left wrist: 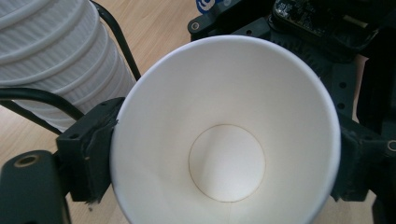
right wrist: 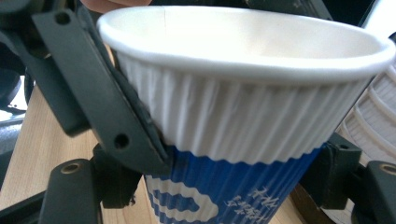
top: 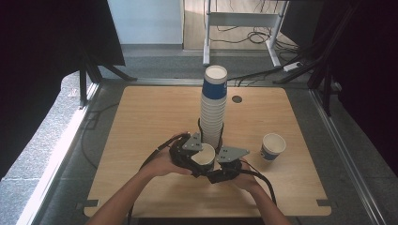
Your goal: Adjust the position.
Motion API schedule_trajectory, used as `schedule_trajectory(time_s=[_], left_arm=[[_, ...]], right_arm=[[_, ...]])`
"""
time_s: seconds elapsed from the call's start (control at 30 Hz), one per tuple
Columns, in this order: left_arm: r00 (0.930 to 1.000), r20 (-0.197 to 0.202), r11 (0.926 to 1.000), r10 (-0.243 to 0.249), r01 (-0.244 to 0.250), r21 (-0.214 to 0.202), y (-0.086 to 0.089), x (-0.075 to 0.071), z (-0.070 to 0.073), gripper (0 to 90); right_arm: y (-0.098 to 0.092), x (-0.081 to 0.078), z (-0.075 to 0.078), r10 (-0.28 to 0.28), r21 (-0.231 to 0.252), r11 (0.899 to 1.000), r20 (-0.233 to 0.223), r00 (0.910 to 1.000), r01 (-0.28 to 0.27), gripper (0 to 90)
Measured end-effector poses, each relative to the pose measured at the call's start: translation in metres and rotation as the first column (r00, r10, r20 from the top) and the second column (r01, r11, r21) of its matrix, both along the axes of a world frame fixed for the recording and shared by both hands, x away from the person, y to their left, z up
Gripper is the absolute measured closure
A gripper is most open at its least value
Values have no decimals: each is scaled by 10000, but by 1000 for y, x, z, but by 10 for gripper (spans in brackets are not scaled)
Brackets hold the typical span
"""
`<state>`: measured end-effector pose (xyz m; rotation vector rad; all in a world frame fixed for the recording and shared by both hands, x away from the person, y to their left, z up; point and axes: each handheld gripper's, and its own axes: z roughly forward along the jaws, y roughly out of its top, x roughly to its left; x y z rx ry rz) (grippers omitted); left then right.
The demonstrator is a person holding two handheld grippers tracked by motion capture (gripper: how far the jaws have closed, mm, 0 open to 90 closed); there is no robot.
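Now, on the wooden table [top: 150,122], just in front of the tall cup stack [top: 213,110], my left claw [top: 190,152] and my right claw [top: 225,161] are both clamped on one upright paper cup [top: 205,154] between them.

Both forearms are bare, with no sleeve in sight. The left gripper [top: 199,151] and right gripper [top: 220,161] are matt black, each topped by a grey three-cornered plate with small holes. Black cables loop from their bodies, and brass-coloured screw sockets sit in the dark jaw blocks.
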<state>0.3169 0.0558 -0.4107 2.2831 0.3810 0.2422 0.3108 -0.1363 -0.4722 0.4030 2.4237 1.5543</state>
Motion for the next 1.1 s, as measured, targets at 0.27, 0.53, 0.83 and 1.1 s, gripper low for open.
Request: schedule_trajectory(time_s=[0.27,0.53,0.83,1.1], left_arm=[[9986,-38,9877,521,-521,-1477,24,-8,6,92],[9949,-187,9663,992,-1008,-2370,50,-17,-2,95],[9851,-499,9483,1644,-1718,-2670,69,-23,-19,100],[9709,-667,9333,2300,-2395,-2674,80,-25,-34,115]], right_arm=[[-12,1,1,-291,327,9990,-129,9995,295,261],[-22,-1,-3,-540,436,9975,-233,9983,549,262],[-33,-8,0,-910,694,9933,-159,9957,919,262],[-46,-14,2,-1301,958,9868,-127,9914,1307,262]])
